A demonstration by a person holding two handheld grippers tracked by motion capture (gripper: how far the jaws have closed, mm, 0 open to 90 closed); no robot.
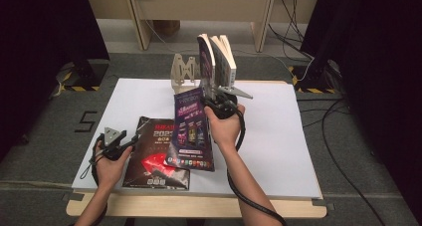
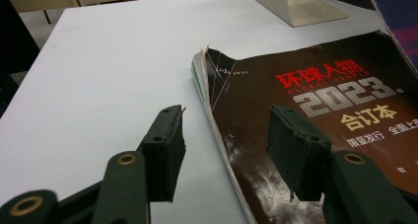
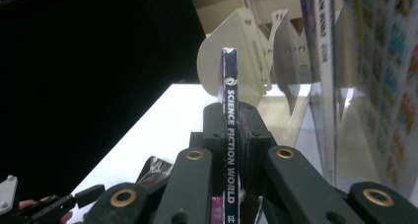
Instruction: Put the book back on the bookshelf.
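High view looks down on a wooden desk (image 1: pixel 199 206) covered by a white sheet (image 1: pixel 278 146), standing on grey carpet (image 1: pixel 45 136) with dark curtains on both sides and cables trailing over the floor at the right. At the sheet's left edge the left gripper (image 1: pixel 115 142) rests low, its jaws spread and holding nothing; in the left gripper view they straddle the near corner of a dark magazine (image 2: pixel 315 115) lying flat, one jaw over bare sheet, the other over the cover. Bare sheet stretches away to the left of that magazine. Toward the middle, the right gripper (image 1: pixel 217 105) has its jaws pressed on a purple magazine (image 1: pixel 190 131), pinching it near the spine; the magazine is lifted and tilted, its lower edge over the dark one. Behind it, at the desk's far edge, a pale metal book rack (image 1: pixel 183 72) holds upright books (image 1: pixel 216 56), just beside the gripper. Rightward the sheet lies wide and bare.
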